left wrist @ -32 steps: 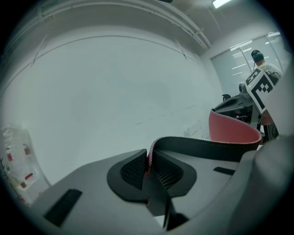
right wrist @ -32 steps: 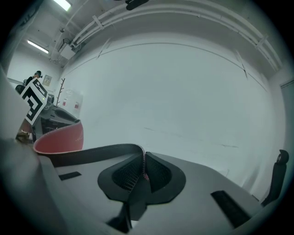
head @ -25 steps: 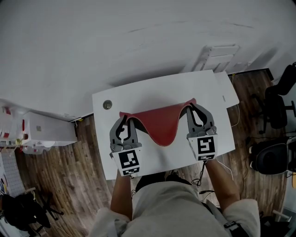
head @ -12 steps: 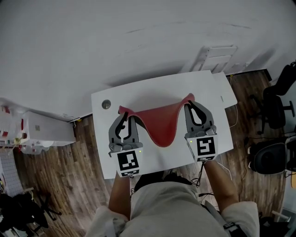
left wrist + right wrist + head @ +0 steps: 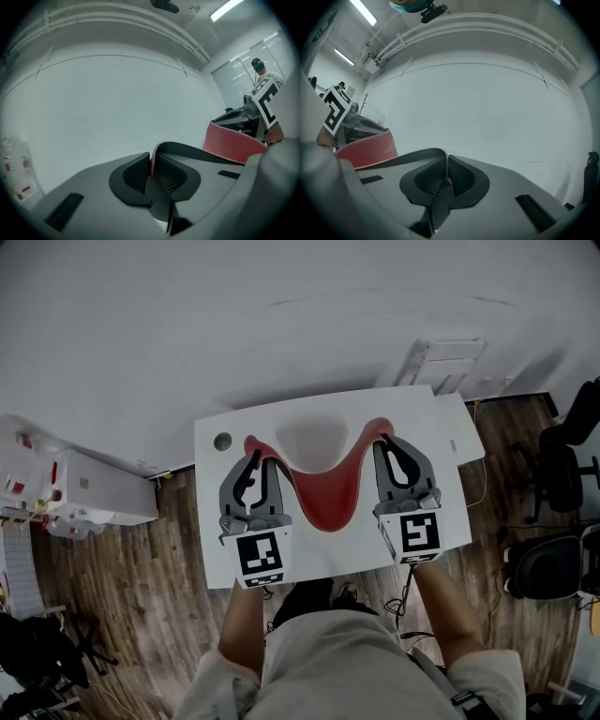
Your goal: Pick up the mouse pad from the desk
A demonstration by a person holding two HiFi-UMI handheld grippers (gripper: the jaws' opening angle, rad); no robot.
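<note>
The red mouse pad [image 5: 328,491] with a black underside hangs in a deep sag above the white desk [image 5: 448,514], held by its two far corners. My left gripper [image 5: 253,457] is shut on the pad's left corner, and my right gripper [image 5: 383,441] is shut on its right corner. In the left gripper view the pad's stitched edge [image 5: 151,161] is pinched between the pads, and the red face [image 5: 229,143] curves away to the right. The right gripper view shows the same grip on the edge [image 5: 448,172], with the red face [image 5: 370,147] at the left.
A round cable hole [image 5: 222,441] sits at the desk's far left corner. A white cabinet [image 5: 94,498] stands left of the desk on the wooden floor, and black office chairs [image 5: 562,460] stand at the right. A white wall rises behind the desk.
Both grippers have risen together with the mouse pad. The pad now sags deeper between them and casts a shadow on the desk.
</note>
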